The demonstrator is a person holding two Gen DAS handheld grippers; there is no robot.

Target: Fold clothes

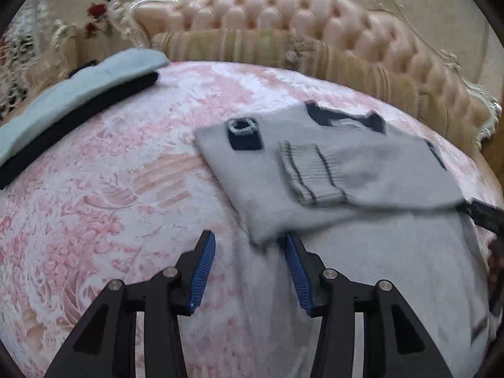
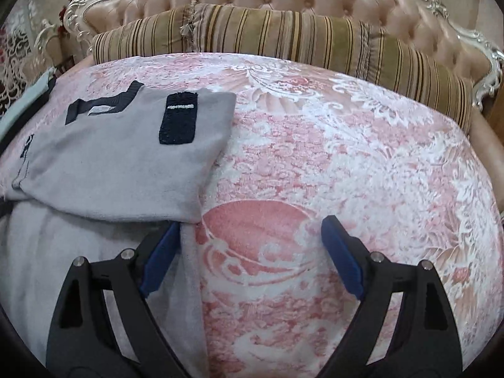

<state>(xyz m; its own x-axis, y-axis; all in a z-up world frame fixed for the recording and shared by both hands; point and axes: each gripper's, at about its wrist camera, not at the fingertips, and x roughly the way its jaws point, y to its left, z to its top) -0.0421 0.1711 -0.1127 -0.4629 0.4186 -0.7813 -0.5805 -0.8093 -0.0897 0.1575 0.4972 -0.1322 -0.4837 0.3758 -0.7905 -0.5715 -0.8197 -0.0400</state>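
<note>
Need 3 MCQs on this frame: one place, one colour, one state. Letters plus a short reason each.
1. Where does the folded stack lie relative to the grey sweater in the left wrist view?
A. left of it
B. on top of it
C. right of it

2. What colour is the top piece of that stack?
A. red
B. light blue
C. yellow

3. How stand the jaws of the left tool and the right tool?
A. both open
B. both shut
C. only left open

Key: 1 A, the stack sits at the bed's far left; 2 B, pale blue over a dark piece; 3 A, a clear gap shows between each pair of blue pads.
</note>
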